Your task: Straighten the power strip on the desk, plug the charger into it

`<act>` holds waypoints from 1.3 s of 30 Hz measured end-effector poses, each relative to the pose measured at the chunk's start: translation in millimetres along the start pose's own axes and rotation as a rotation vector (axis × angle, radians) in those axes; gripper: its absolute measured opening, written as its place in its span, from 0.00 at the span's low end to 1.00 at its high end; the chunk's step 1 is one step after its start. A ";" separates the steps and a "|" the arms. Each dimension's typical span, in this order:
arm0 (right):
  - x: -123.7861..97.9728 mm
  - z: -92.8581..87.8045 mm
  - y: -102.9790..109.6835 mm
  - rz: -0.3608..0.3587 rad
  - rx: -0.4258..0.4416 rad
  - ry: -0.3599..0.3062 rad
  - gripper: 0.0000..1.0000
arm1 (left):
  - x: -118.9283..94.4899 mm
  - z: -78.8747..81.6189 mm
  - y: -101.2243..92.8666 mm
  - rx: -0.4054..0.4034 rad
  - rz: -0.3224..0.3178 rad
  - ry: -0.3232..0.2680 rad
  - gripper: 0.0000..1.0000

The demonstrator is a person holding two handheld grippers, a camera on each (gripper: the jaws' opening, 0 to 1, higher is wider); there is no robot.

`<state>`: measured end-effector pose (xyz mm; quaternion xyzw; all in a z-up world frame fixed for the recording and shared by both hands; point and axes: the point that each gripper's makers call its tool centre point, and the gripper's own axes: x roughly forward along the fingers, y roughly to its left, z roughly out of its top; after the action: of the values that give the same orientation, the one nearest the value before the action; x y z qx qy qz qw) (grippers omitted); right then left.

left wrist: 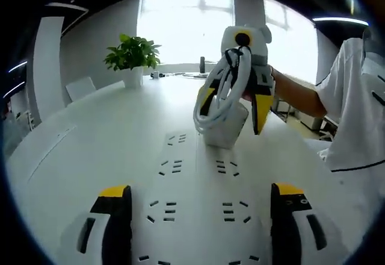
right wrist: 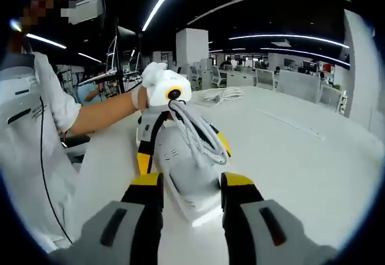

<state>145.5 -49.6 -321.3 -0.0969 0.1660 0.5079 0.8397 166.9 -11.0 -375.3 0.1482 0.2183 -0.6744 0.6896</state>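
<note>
Power strip point(left wrist: 198, 187): white, lying flat on the white desk point(left wrist: 90, 144), with rows of socket slots facing up. In the left gripper view it runs from between the left gripper's point(left wrist: 201, 217) jaws toward the middle of the desk. Those black-and-yellow jaws stand wide apart, one on each side of the strip, clamped on nothing.

Charger point(left wrist: 225, 126): a white block with its white cable point(left wrist: 219, 93) coiled in loops around it. It is clamped between the jaws of the right gripper point(left wrist: 234, 105), which enters the left gripper view from the right and holds the block upright, its lower end at or just above the strip surface; contact cannot be confirmed.

In the right gripper view, the right gripper point(right wrist: 191, 183) jaws are closed on the charger point(right wrist: 195, 190), with the cable point(right wrist: 198, 132) looped ahead of it and the left gripper point(right wrist: 180, 150) facing it beyond.

A potted plant point(left wrist: 132, 60) stands near the far edge of the desk. A person's arm point(left wrist: 298, 93) and white sleeve point(left wrist: 355, 96) reach in from the right edge.
</note>
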 end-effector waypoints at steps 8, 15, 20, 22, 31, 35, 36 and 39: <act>-6.9 3.2 -6.6 -0.079 0.054 -0.033 0.50 | -30.1 8.9 2.1 -0.023 0.093 -0.053 0.96; -23.5 -8.4 -12.5 -0.205 0.089 0.024 0.61 | -68.3 -9.5 -1.4 -0.040 0.259 -0.024 0.96; -27.9 -13.5 -7.1 -0.235 0.084 0.073 0.65 | -94.0 2.8 -9.5 -0.122 0.316 -0.149 0.96; -28.8 -12.2 -4.7 -0.244 0.087 0.075 0.67 | -97.7 0.4 -16.7 -0.119 0.331 -0.142 0.96; -44.9 -10.5 12.7 -0.291 0.102 0.071 0.70 | -100.9 -27.2 -54.9 -0.236 0.414 -0.129 0.96; -52.3 -12.3 16.8 -0.331 0.096 0.076 0.69 | -98.1 -34.3 -76.7 -0.290 0.371 -0.150 0.96; -54.1 -13.9 17.2 -0.339 0.112 0.078 0.69 | -99.2 -36.3 -79.4 -0.300 0.378 -0.148 0.96; -57.9 -15.6 22.7 -0.345 0.129 0.067 0.68 | -109.7 -47.6 -76.7 -0.307 0.474 -0.109 0.96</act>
<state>97.7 -91.7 -313.9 -0.0869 0.2070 0.3414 0.9127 86.3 104.1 -354.5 0.0526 0.2396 -0.4603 0.8532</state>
